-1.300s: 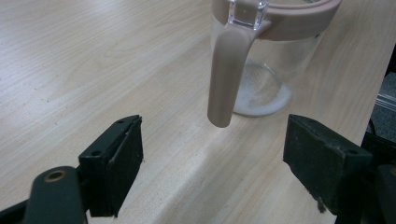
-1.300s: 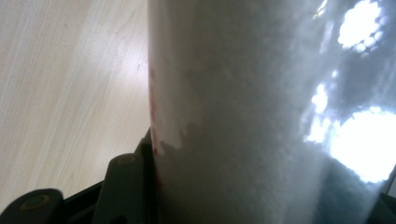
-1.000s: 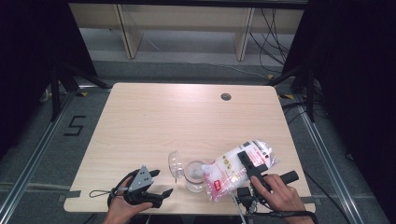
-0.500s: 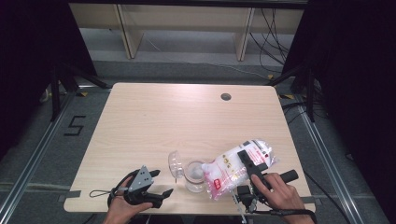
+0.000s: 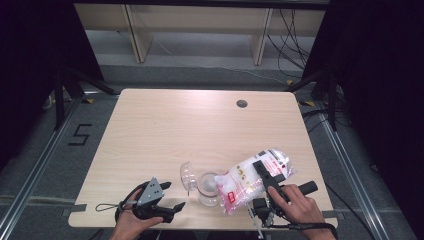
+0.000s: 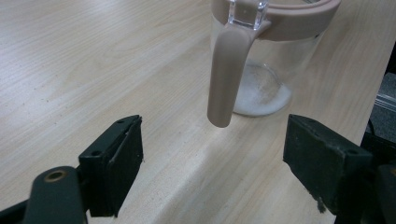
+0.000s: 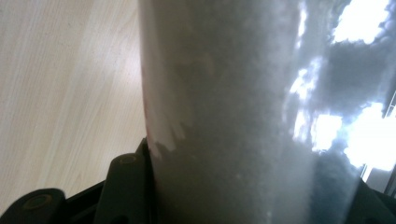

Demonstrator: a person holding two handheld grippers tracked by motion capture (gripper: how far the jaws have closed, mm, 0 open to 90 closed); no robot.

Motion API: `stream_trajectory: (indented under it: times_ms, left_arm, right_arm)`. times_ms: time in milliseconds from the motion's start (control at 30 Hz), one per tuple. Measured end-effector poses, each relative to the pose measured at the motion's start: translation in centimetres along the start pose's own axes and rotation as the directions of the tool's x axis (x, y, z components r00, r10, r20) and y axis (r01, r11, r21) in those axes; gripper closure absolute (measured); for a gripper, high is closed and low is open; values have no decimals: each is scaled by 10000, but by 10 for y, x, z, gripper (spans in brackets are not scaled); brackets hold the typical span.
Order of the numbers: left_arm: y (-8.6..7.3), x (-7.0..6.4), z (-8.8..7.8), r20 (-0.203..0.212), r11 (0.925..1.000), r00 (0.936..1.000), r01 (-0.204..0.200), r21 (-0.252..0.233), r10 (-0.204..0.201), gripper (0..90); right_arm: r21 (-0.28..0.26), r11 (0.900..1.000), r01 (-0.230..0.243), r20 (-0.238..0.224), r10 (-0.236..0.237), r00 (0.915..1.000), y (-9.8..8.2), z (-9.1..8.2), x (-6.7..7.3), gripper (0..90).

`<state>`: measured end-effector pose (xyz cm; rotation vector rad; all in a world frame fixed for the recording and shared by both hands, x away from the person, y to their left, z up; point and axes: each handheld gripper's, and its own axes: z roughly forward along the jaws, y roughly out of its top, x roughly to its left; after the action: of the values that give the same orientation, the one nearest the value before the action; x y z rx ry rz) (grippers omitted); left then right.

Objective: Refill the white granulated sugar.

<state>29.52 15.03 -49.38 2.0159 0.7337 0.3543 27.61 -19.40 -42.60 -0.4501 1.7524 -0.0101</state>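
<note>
Two grippers work at the near edge of the wooden table point(image 5: 165, 130). The left gripper point(image 5: 172, 206) rests low by the person's left hand point(image 5: 131, 225), its jaws spread wide with nothing between them; in the left gripper view they frame bare wood just short of the clear jar point(image 6: 268, 56), whose tan handle point(image 6: 226, 74) hangs toward them. The right gripper point(image 5: 262, 172) is clamped on the bag of white powder point(image 5: 252, 180), the plastic pressed against its jaw in the right gripper view. The bag tilts with its lower end over the jar's mouth. A little white powder lies on the jar's bottom. The hinged lid point(image 5: 187, 175) stands open beyond.
</note>
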Motion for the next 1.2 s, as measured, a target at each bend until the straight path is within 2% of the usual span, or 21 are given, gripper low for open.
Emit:
stream_trajectory:
  times_ms: [67, 133, 167, 200, 233, 267, 300, 400, 433, 500, 533, 600, 633, 700, 833, 867, 900, 1000, 1067, 1100, 1200]
  left_arm:
    - [1, 1, 0, 9, 9997, 9997, -239, 25, 239, 196]
    - [0, 1, 0, -88, 9996, 9996, -285, 48, 285, 196]
    - [0, 1, 0, -113, 9995, 9994, -311, 78, 312, 196]
    - [0, 1, 0, -190, 9997, 9997, -125, 211, 129, 195]
    - [-1, -2, 1, -88, 9999, 9999, 123, -44, -123, 196]
    - [0, 0, 0, -185, 9996, 9997, -168, 229, 172, 196]
    - [0, 0, 0, -166, 9999, 9998, -63, 127, 65, 196]
    - [0, -1, 0, -93, 10000, 9999, 50, 8, -50, 195]
    - [0, -1, 0, -89, 10000, 9999, 50, 1, -50, 196]
    - [0, -1, 0, 17, 10000, 10000, 44, -10, -44, 196]
    - [0, -1, 0, -1, 10000, 10000, 44, -16, -44, 196]
    - [0, 0, 0, -2, 10000, 10000, 51, -16, -52, 196]
    - [0, 0, 0, 22, 10000, 10000, 27, 22, -27, 196]
    - [0, 0, 0, -8, 10000, 10000, -12, 4, 12, 196]
    - [0, 1, 0, -29, 9997, 9997, -238, -12, 238, 195]
    - [0, -1, 0, -29, 10000, 10000, 65, -16, -65, 196]
    - [0, -1, 0, -4, 10000, 10000, 43, -7, -43, 196]
    - [0, -1, 0, -83, 10000, 10000, 39, 3, -39, 195]
    - [0, -1, 0, -83, 10000, 10000, 36, 11, -36, 196]
    - [0, 0, 0, -90, 9999, 9998, -169, 20, 170, 196]
    - [0, 0, 0, 3, 10000, 10000, 58, -15, -58, 196]
  right_arm:
    - [80, 9999, -76, -11, 76, 10000, -2, -2, 1, 517]
    - [20, 9996, 277, 12, -277, 9996, -2, -4, 0, 517]
    - [25, 9999, 165, -2, -165, 9999, -2, -5, 1, 517]
    - [178, 9991, -386, -51, 386, 9992, -1, -6, 5, 517]
    - [132, 9994, -315, -28, 316, 9995, 0, -6, 5, 517]
    - [-33, 9999, 117, 18, -117, 9999, 2, -5, 2, 517]
    - [-75, 9996, 273, -92, -274, 9996, 4, -4, 0, 517]
    - [-311, 9993, 215, -22, -216, 9998, 7, 1, 0, 517]
    - [-152, 9999, -77, -14, 77, 10000, 7, 0, 2, 518]
    - [-147, 9996, 223, -74, -224, 9997, 7, 2, -1, 517]
    - [-132, 9999, -3, -19, 3, 10000, 5, 2, 1, 518]
    - [-138, 9993, 359, -42, -360, 9993, 3, 1, -3, 518]
    - [-76, 10000, -42, 31, 43, 10000, 1, 0, 0, 518]
    - [-103, 9995, 294, 100, -293, 9995, 0, -2, -2, 519]
    - [-90, 9998, 161, 19, -161, 9999, 0, -5, 0, 519]
    - [13, 9999, -136, -7, 136, 9999, 2, -6, 3, 520]
    - [-138, 9992, 382, -9, -382, 9993, 3, -5, -2, 520]
    - [-258, 9990, 362, 0, -362, 9993, 6, -3, -2, 520]
    - [-215, 9998, 36, 11, -36, 10000, 6, 0, 0, 520]
    - [-250, 9995, 199, 50, -198, 9998, 6, 1, -1, 520]
    - [-239, 9993, 290, 105, -288, 9995, 3, 0, -3, 521]
